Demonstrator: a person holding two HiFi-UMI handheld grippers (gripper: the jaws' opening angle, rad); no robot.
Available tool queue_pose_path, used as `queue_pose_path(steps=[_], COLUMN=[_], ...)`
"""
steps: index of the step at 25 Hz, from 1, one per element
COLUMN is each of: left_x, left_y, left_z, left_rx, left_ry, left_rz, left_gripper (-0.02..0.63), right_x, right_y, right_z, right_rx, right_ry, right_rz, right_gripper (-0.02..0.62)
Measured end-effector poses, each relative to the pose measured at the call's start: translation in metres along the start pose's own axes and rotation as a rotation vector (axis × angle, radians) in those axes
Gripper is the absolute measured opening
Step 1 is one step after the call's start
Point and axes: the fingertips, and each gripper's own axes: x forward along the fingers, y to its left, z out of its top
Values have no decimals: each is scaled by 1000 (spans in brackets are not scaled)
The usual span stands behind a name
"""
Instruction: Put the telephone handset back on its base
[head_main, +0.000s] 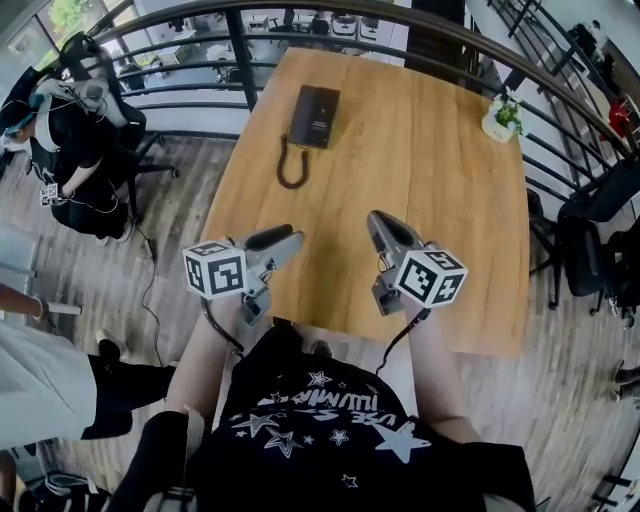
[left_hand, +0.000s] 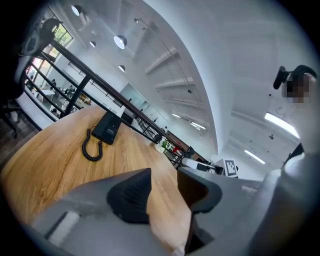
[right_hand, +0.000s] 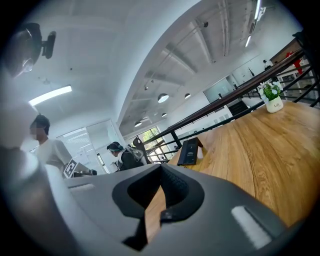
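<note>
Counter (head_main: 440, 210): pale wood, with a dark railing (head_main: 180, 48) along its far side.
Left tool (head_main: 285, 241): at the near edge, jaws apart, only bare wood between them.
Telephone (head_main: 315, 116): far left on the counter, well apart from both tools. It is black, flat and oblong, its long axis running near to far.
Cord (head_main: 288, 168): a black coil looping nearward from the telephone.
Right tool (head_main: 377, 224): at the near edge, jaw tips together, empty.

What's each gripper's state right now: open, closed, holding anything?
Left gripper: open, nothing between the jaws.
Right gripper: closed, tips together, holding nothing.
</note>
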Motion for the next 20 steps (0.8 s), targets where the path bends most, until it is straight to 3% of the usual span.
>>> queue_pose_path(steps=[7,20], left_x=[-6,-11], left_y=[-14,-9], left_z=[-7,-13], left_rx=[-4,-30], left_ry=[-32,-53], left_rz=[23,38], left_gripper=[132,124], right_x=[-7,1], right_y=[-2,-5], right_z=[-5,-4], right_rx=[0,9], right_ry=[22,13], right_rz=[25,35], right_gripper=[-2,-2])
